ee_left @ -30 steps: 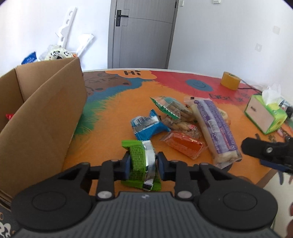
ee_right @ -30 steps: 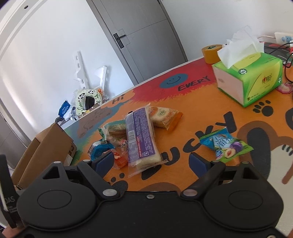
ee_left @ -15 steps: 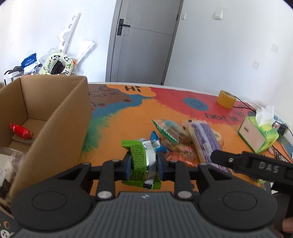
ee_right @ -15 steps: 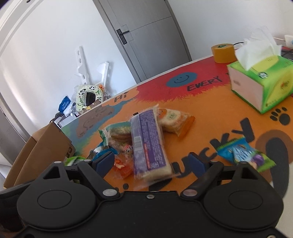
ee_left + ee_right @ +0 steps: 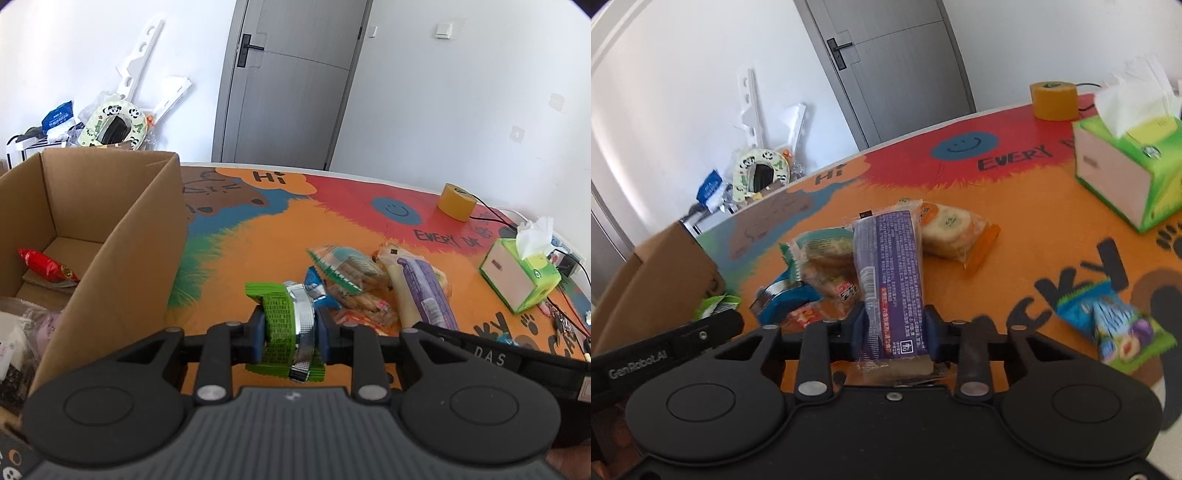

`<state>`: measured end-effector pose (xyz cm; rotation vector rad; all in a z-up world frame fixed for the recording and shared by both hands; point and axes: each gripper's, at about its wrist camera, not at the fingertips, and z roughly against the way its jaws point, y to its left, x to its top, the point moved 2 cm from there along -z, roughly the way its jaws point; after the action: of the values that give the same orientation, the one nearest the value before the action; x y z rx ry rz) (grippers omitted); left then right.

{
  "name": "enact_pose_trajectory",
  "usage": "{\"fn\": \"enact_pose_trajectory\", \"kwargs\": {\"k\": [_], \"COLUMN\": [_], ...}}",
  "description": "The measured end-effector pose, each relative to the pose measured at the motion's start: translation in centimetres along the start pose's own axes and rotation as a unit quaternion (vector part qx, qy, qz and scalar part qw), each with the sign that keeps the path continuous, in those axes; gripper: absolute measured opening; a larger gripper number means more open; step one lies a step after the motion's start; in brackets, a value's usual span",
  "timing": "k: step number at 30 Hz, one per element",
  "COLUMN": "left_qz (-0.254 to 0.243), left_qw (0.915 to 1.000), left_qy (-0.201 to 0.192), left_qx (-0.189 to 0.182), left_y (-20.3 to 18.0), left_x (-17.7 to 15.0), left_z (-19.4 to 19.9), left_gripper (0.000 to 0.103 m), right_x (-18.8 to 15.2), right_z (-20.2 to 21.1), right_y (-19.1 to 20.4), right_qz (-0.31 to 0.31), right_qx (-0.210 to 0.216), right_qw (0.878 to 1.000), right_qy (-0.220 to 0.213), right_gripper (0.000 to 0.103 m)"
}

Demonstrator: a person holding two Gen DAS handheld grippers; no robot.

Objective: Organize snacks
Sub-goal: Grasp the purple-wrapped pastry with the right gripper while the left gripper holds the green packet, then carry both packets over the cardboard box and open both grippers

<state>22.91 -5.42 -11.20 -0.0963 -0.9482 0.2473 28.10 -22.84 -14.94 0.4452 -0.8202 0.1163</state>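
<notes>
My left gripper (image 5: 290, 332) is shut on a green and silver snack packet (image 5: 279, 314), held above the orange table mat beside the open cardboard box (image 5: 122, 236). A red packet (image 5: 46, 267) lies inside the box. My right gripper (image 5: 894, 328) has its jaws closing on the near end of a long purple packet (image 5: 890, 266), and both blue pads touch its sides. The purple packet (image 5: 424, 291) lies in a pile with a biscuit packet (image 5: 820, 254), a blue packet (image 5: 783, 299) and a round cake packet (image 5: 953, 229).
A green tissue box (image 5: 1126, 177) and a yellow tape roll (image 5: 1052, 99) stand at the far right of the table. A blue-green plum packet (image 5: 1115, 328) lies alone at the near right. Cables run along the right edge. More packets fill the box's near corner.
My left gripper has risen with the green packet, so the box's inside now shows. My right gripper moved in over the purple packet and its jaws narrowed from wide apart onto it.
</notes>
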Motion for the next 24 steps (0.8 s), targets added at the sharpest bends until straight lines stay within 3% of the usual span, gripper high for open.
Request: {"fn": "enact_pose_trajectory", "kwargs": {"k": [10, 24], "left_qz": [-0.005, -0.009], "left_qw": [0.9995, 0.9963], "left_qy": [-0.029, -0.084], "left_qx": [-0.014, -0.015], "left_y": [-0.9, -0.1], "left_x": [0.3, 1.2], "left_z": [3.4, 9.6], "left_gripper": [0.027, 0.027], "right_x": [-0.8, 0.0], "right_z": [4.2, 9.4], "right_y": [0.1, 3.7], "right_qz": [-0.031, -0.015], "right_qx": [0.022, 0.064], "right_qw": [0.999, 0.994], "right_qy": [-0.035, -0.082], "right_gripper": [0.031, 0.031]}}
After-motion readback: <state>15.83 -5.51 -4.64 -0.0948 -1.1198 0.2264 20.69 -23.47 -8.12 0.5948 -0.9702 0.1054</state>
